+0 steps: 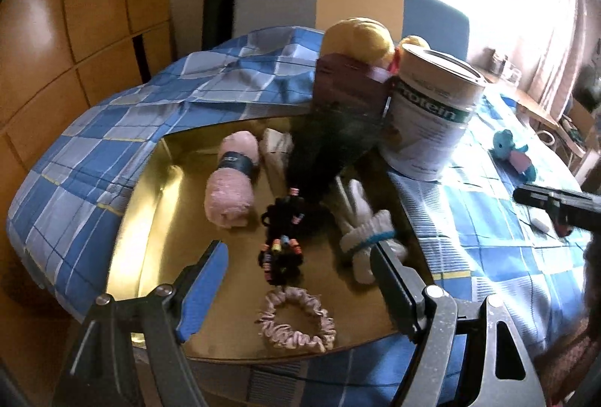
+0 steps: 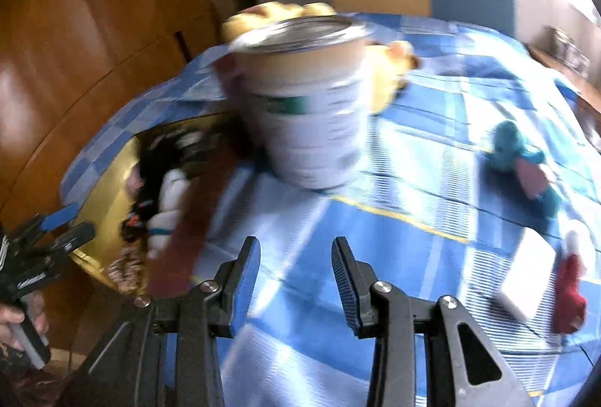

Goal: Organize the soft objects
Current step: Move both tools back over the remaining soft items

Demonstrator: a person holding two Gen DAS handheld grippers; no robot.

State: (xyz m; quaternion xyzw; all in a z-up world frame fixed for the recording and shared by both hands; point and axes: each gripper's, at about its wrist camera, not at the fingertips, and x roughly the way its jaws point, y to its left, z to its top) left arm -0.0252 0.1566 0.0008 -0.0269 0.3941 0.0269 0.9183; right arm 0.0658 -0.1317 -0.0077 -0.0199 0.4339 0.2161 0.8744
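the soft items are lying in the gold tray [image 1: 150, 204] at the centre of the left wrist view: a pink yarn skein [image 1: 231, 183], a black beaded hair piece [image 1: 281, 245], a white glove [image 1: 360, 230] and a pink scrunchie [image 1: 296, 322]. two soft toys are sitting outside the tray on the checked cloth [image 2: 413, 181]: a teal plush [image 2: 522, 159] at the right of the right wrist view, and a red and white item [image 2: 571, 290] at lower right.

the left gripper [image 1: 300, 279] is hanging over the near end of the tray, jaws standing wide apart and gripping nothing. the right gripper [image 2: 296, 275] is pointing down at bare cloth, jaws partly apart and empty.

judged next step: collecting a loose toy. the right gripper should be approaching the teal plush from above, closing on its body rather than a limb, then clearing the can [image 2: 304, 106] on the way to the tray.

readable writing: the can is showing "protein" on a green band [image 1: 428, 102]; the rest is too blurred.
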